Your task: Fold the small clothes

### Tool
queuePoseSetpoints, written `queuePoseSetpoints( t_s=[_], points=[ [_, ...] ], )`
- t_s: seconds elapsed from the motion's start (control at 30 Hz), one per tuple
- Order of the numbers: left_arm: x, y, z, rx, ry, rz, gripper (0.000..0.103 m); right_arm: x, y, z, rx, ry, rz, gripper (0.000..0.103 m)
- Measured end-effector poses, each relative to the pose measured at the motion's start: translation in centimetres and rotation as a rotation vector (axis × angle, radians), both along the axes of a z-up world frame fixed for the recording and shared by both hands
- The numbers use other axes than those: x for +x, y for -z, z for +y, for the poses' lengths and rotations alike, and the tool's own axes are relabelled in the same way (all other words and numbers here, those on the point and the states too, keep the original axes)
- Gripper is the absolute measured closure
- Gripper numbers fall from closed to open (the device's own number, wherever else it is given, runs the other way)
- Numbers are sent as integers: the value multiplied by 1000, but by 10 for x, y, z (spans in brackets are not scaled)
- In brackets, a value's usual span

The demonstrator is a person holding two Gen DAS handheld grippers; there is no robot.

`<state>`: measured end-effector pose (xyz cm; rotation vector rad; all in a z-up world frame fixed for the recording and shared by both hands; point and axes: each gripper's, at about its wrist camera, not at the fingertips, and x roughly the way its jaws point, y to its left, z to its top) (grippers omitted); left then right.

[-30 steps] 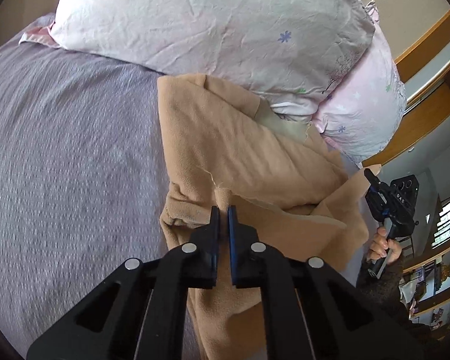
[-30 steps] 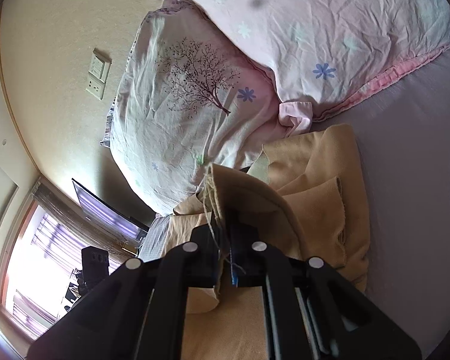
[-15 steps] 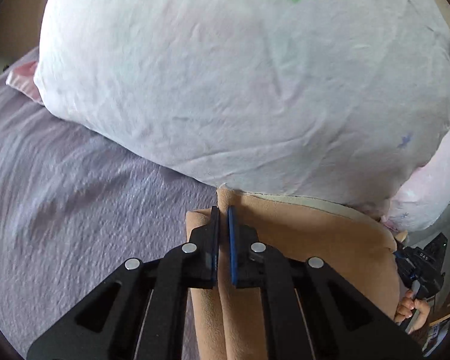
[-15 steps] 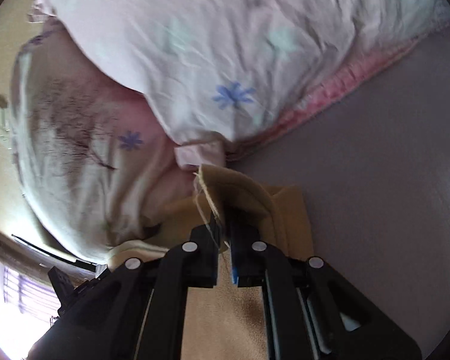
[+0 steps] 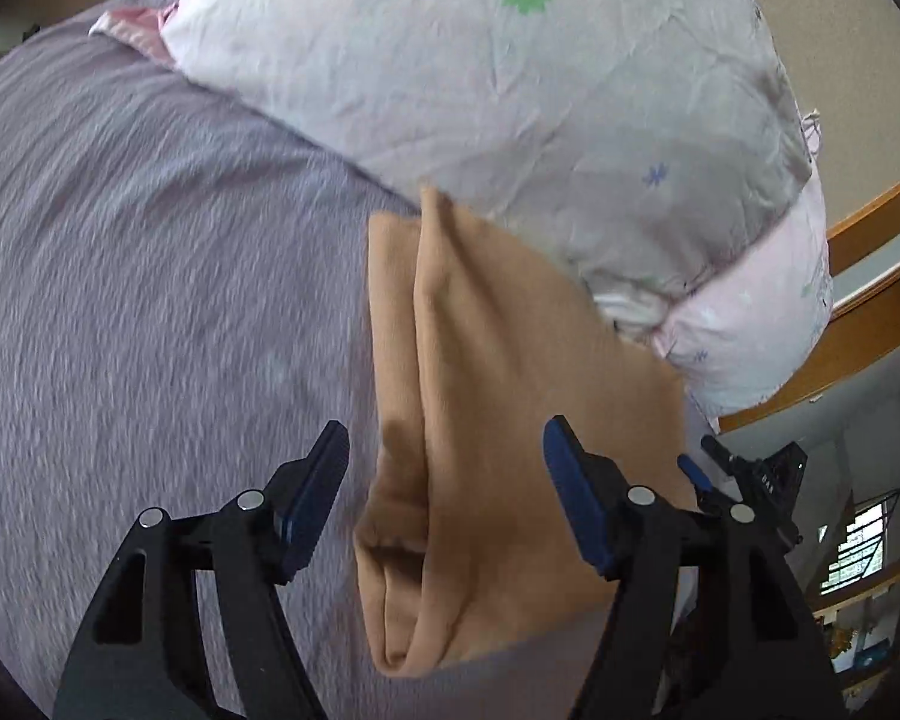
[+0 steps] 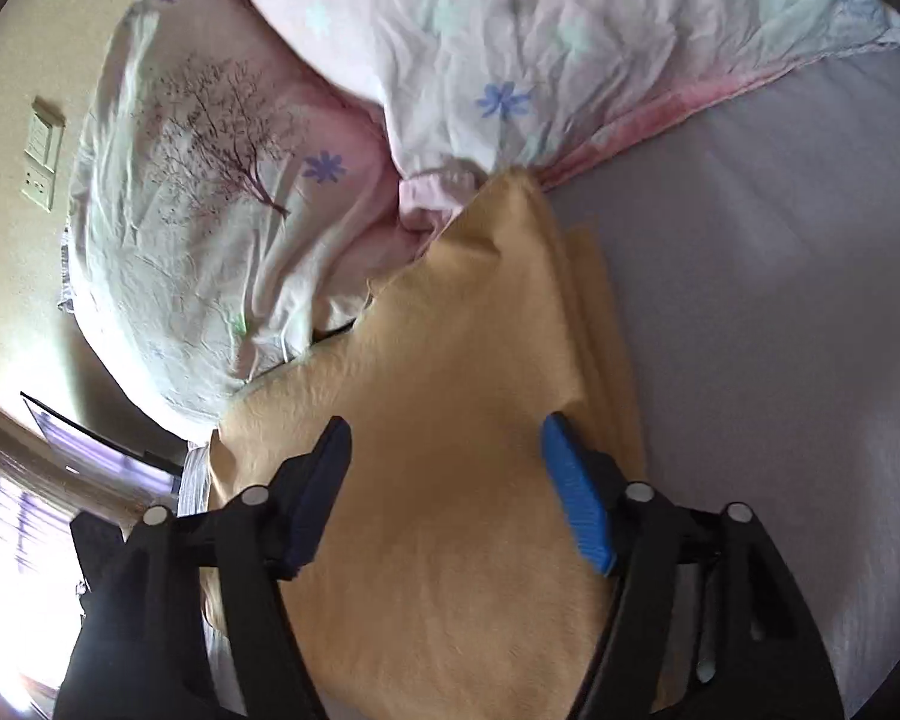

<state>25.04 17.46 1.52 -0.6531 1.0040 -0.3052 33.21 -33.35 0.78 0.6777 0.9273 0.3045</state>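
Note:
A tan garment [image 5: 498, 420] lies folded on the purple bedsheet [image 5: 150, 300], its far end against the pillows. In the left wrist view my left gripper [image 5: 444, 462] is open above the garment's near part, holding nothing. My right gripper [image 5: 744, 480] shows at the garment's right edge. In the right wrist view the garment [image 6: 450, 450] fills the lower middle, and my right gripper [image 6: 441, 456] is open over it and empty. Layered folded edges [image 6: 606, 330] show on its right side.
Two pale floral pillows [image 5: 510, 90] lie at the head of the bed; in the right wrist view they [image 6: 240, 180] sit just beyond the garment. A wooden bed frame [image 5: 870, 330] and a wall switch plate [image 6: 42, 150] lie behind.
Both grippers were shut on the tan garment and carried its edge toward the pillows. Now both have opened and let it go, and the garment lies folded flat.

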Motion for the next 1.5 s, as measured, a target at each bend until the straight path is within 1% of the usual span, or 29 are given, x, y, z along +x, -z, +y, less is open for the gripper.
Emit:
queuePoseSetpoints(
  t_s=[0.07, 0.1, 0.2, 0.27, 0.3, 0.33, 0.37, 0.4, 0.43, 0.53, 0.67, 0.73, 0.8, 0.87, 0.9, 0.93, 0.97, 1.03, 1.07, 1.1, 1.13, 1.17, 1.2, 1.23, 1.27, 1.3, 1.33, 1.4, 1.5],
  points=[
    [-14, 13, -1, -22, 19, 33, 36, -12, -6, -6, 39, 20, -37, 30],
    [-19, 12, -2, -12, 14, 10, 35, -23, -11, -7, 64, 8, -95, 26],
    [-20, 12, -11, -16, 17, 13, 35, -45, -16, -13, 91, -16, -225, 23],
    [-14, 12, -17, -30, -2, 9, 36, -52, -17, -15, 129, -25, -271, 21],
    [-8, 11, -24, -41, -11, 11, 41, -54, -13, -19, 156, -27, -289, 21],
    [-5, 14, -24, -64, -19, 22, 61, -55, -14, -22, 177, -25, -298, 21],
    [-1, 19, -23, -102, -30, 45, 76, -59, -13, -27, 192, -25, -303, 21],
    [1, 26, -20, -168, -55, 62, 81, -55, -14, -21, 200, -21, -301, 21],
    [-1, 27, -17, -195, -74, 61, 82, -57, -14, -24, 205, -20, -307, 21],
    [-6, 1, -27, -205, -67, -10, 83, -69, -20, -36, 219, 6, -355, 21],
    [1, -63, -84, -202, 53, -126, 83, -70, -18, -49, 262, 69, -377, 21],
    [10, -86, -140, -193, 170, -161, 83, -74, -18, -56, 254, 106, -387, 21],
    [19, -95, -209, -161, 297, -170, 83, -77, -17, -65, 244, 149, -390, 21],
    [27, -87, -270, -129, 401, -142, 80, -77, -12, -75, 252, 180, -375, 21],
    [33, -73, -305, -117, 467, -94, 72, -76, -8, -79, 247, 194, -364, 21],
    [36, -60, -330, -115, 514, -40, 69, -76, -6, -84, 237, 211, -351, 21],
    [37, -47, -348, -143, 562, 5, 69, -76, -2, -87, 233, 226, -341, 21],
    [30, -36, -362, -201, 624, 47, 69, -79, 2, -96, 248, 254, -334, 21],
    [23, -38, -358, -217, 635, 33, 69, -82, 2, -100, 254, 259, -337, 21],
    [18, -44, -351, -212, 636, 4, 58, -84, 1, -100, 255, 250, -343, 21],
    [12, -52, -340, -196, 622, -34, 38, -87, -2, -100, 257, 225, -351, 22],
    [4, -63, -320, -163, 580, -94, 29, -91, -6, -97, 257, 179, -357, 24],
    [-1, -70, -306, -126, 541, -139, 21, -95, -9, -92, 250, 145, -360, 30],
    [-8, -77, -288, -65, 495, -185, 21, -101, -14, -84, 223, 84, -355, 37],
    [-12, -81, -275, -7, 461, -209, 21, -104, -18, -75, 198, 41, -351, 40],
    [-19, -83, -262, 49, 435, -224, 21, -110, -21, -63, 152, -17, -342, 45],
    [-22, -82, -254, 78, 428, -227, 21, -115, -24, -52, 107, -64, -337, 49],
    [-28, -76, -248, 103, 446, -220, 21, -122, -27, -33, 46, -131, -326, 50],
    [-39, -65, -250, 115, 514, -224, 21, -123, -28, -13, -42, -172, -307, 52]
  ],
)
